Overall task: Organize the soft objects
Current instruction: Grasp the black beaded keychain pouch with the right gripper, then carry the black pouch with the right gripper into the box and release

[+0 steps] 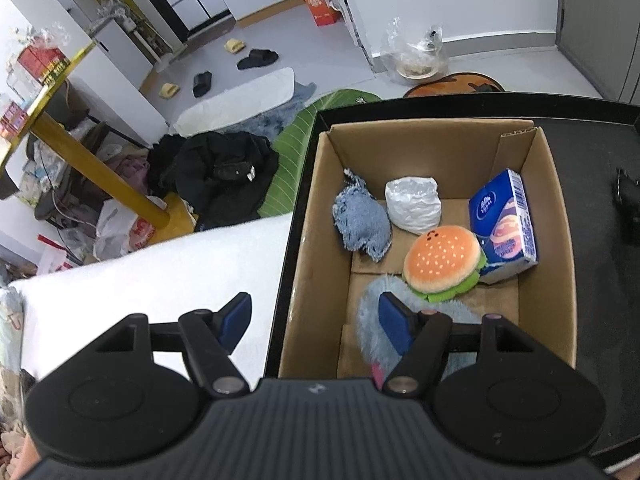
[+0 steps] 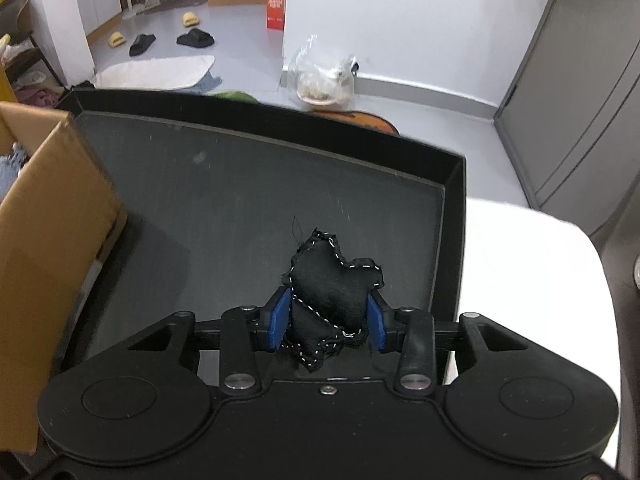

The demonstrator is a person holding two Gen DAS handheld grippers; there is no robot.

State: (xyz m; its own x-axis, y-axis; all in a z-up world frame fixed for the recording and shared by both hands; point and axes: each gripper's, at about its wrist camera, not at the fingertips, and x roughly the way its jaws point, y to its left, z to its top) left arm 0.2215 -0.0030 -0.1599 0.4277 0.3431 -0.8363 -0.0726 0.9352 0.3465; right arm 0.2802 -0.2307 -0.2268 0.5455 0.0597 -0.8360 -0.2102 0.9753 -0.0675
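In the left wrist view a cardboard box (image 1: 548,216) stands in a black tray (image 1: 592,152). It holds a blue-grey rag (image 1: 360,222), a white wrapped bundle (image 1: 414,204), a plush hamburger (image 1: 442,260), a blue tissue pack (image 1: 506,226) and a fluffy blue-grey plush (image 1: 370,312). My left gripper (image 1: 314,316) is open and empty, above the box's near left wall. In the right wrist view my right gripper (image 2: 328,318) is shut on a black stitched fabric toy (image 2: 334,284) above the tray floor (image 2: 240,200), right of the box (image 2: 52,220).
The tray sits on a white surface (image 1: 160,272), which also shows in the right wrist view (image 2: 520,264). Beyond are black clothes (image 1: 224,176), a green cushion (image 1: 296,140), a yellow table leg (image 1: 100,172), bags, slippers (image 2: 168,42) and a grey cabinet (image 2: 580,100).
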